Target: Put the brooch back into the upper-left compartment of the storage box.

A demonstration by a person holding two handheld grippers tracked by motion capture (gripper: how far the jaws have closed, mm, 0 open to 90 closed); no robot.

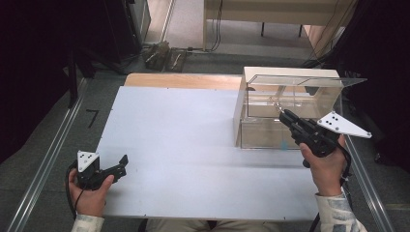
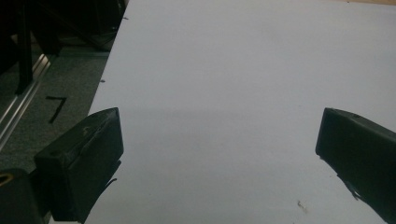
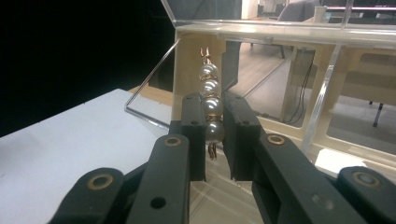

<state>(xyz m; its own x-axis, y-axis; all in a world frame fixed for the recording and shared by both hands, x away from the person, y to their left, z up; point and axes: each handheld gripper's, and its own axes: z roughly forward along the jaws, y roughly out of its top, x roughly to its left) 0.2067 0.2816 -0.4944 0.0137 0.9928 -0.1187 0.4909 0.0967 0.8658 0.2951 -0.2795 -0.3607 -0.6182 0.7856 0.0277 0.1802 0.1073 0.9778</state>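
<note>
A short string of pearl beads (image 3: 209,100) on gold wire sticks up between the jaws of my right gripper (image 3: 212,122), which is shut on it. In the high view the right gripper (image 1: 283,113) reaches into the front of a clear acrylic box (image 1: 290,108) with a raised lid at the table's right. The beads show there as a thin glint at the gripper's tip. My left gripper (image 1: 122,162) rests low over the white table (image 1: 183,145) at the near left, and in the left gripper view its jaws stand wide apart with nothing between its fingertips (image 2: 95,149).
The acrylic box has a pale wooden frame (image 1: 239,116) and an open clear lid (image 1: 309,79) tilted back. A wooden strip (image 1: 179,79) runs along the table's far edge. Metal rails (image 1: 43,159) flank the table on the floor at both sides.
</note>
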